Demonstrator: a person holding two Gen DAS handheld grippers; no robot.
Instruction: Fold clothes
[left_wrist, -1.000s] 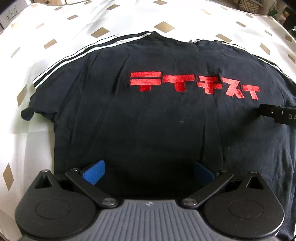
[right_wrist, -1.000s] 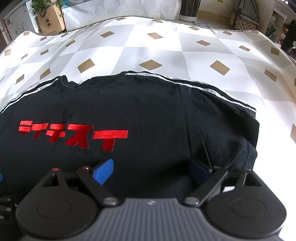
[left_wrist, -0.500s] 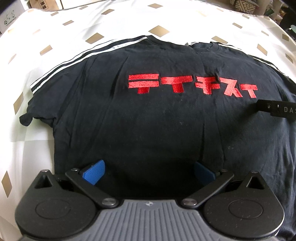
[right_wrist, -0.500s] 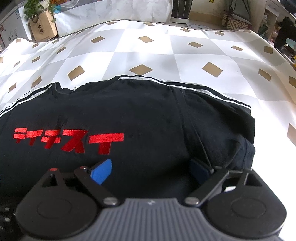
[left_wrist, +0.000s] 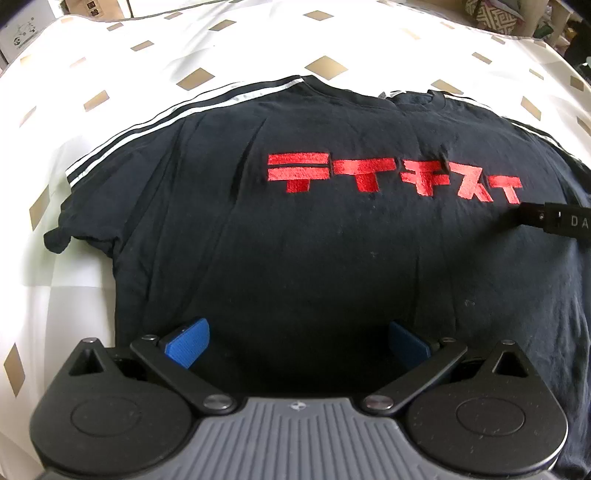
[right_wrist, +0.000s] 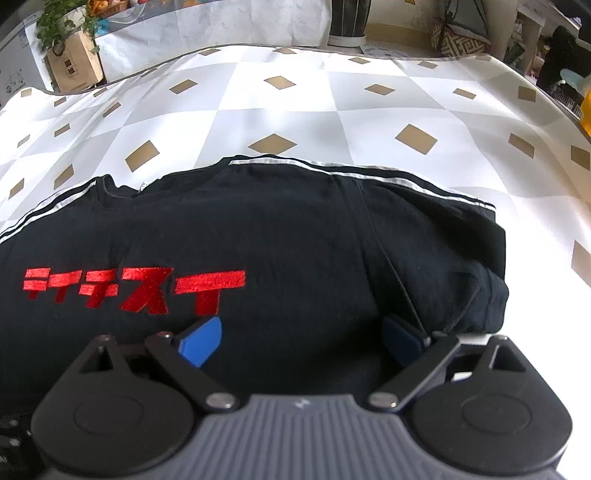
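One black T-shirt lies flat, collar pointing away.

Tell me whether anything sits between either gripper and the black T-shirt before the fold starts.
Nothing visible does. The left gripper and the right gripper are both open directly over the black T-shirt with red lettering, which lies flat on the white cloth with gold diamonds. The cloth around the shirt carries no other object.

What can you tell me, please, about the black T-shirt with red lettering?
The black T-shirt with red lettering lies spread flat, print up, on the white checked cloth with gold diamonds. It looks like soft cotton; white stripes run along shoulders and sleeves. Its right sleeve is bunched. Both open grippers hover above it, gripping nothing.
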